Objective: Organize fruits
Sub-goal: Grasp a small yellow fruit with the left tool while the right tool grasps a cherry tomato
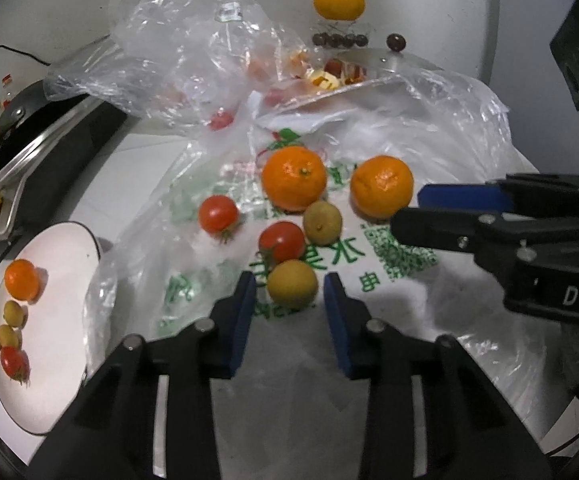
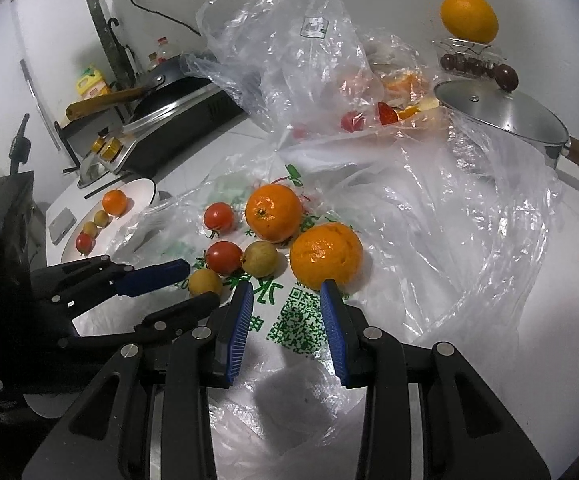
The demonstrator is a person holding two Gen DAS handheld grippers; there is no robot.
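On plate point(image 1: 65, 280): orange point(image 1: 21, 279), two yellow fruits point(image 1: 13, 313), tomato point(image 1: 14, 363).

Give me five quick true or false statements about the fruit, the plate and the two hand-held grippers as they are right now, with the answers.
1. The white plate holds four fruits. True.
2. The left hand-held gripper has a small yellow-green fruit between its pads. True.
3. The right hand-held gripper is clamped on a tomato. False: nothing is between its pads; it sits just short of an orange.
4. Two oranges lie on the printed plastic bag. True.
5. The pot lid lies on the plate. False: it sits on a pot, far from the plate.
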